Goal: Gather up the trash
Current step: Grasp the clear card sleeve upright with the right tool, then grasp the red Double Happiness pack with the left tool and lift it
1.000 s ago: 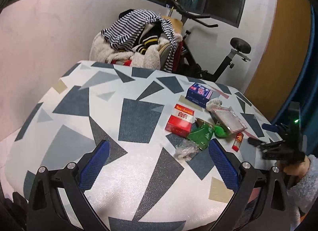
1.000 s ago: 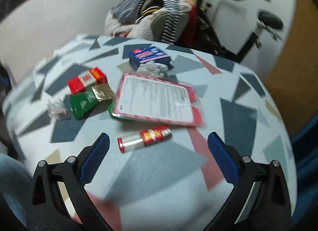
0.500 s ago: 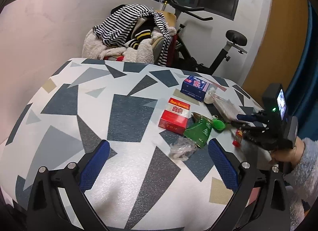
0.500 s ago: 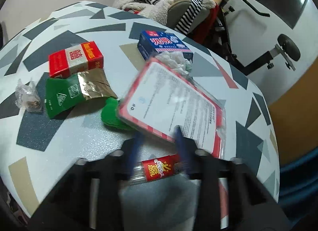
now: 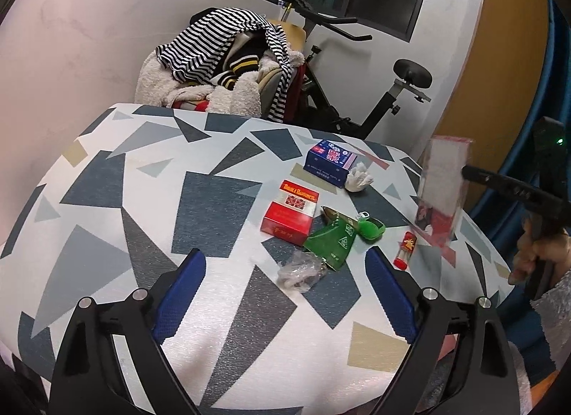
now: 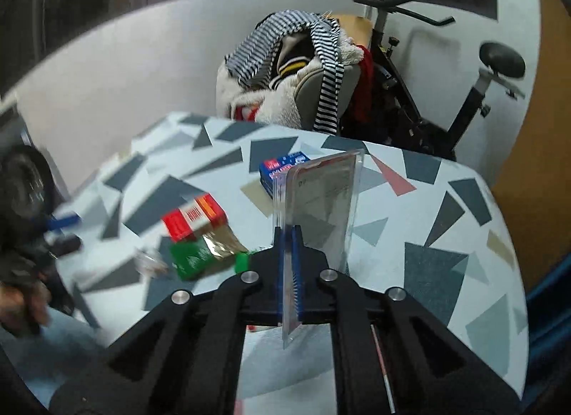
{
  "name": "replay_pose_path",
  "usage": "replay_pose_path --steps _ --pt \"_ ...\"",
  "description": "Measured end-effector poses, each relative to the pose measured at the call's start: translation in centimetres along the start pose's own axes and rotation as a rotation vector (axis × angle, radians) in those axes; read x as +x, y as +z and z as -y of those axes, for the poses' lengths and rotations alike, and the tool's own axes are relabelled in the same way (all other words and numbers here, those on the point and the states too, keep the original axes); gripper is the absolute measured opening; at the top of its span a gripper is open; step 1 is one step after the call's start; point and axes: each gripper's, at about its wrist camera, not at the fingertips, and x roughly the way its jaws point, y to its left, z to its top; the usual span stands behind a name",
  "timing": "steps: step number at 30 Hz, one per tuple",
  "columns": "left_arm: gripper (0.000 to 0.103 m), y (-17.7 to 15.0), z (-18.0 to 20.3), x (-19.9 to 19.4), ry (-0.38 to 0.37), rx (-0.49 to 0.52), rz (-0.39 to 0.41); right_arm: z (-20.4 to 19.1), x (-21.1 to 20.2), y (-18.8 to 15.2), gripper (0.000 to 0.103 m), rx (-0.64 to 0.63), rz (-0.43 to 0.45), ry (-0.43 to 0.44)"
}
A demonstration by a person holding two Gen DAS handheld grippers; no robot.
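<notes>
Black tongs (image 6: 291, 254) — blue ribbed pads (image 5: 390, 299)

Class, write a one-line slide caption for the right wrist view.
Right gripper lifts a clear plastic package above the littered table.

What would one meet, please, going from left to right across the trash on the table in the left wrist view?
red box → crumpled clear wrapper → blue box → white tissue wad → green blob → small red tube → flat clear packet, held above the table by the right gripper.
</notes>
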Motion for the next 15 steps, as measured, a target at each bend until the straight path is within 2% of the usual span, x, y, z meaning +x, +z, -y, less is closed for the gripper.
replay_pose_path --steps 3,7,13,14,15 --pt "0.085 0.2 0.2 0.4 -0.011 -0.006 -0.015 0.6 -1.1 0.1 0.008 0.037 0.017 0.02" --pt "0.085 0.9 0.1 2.2 -0.028 -0.017 -0.051 0.9 -1.6 -0.4 0.008 0.046 0.02 -0.002" --pt "0.082 4.0 -0.3 8.5 -0.049 -0.008 -0.148 2.0 -1.5 -0.9 0.008 0.072 0.016 -0.011" --pt "0.079 4.6 -0.1 10.1 -0.044 0.02 -0.173 2.2 -1.5 -0.9 0.008 0.074 0.017 -0.011" --pt "0.07 5.1 0.3 11.5 -0.038 0.049 -0.203 2.3 -1.6 -0.9 0.008 0.077 0.018 -0.012"
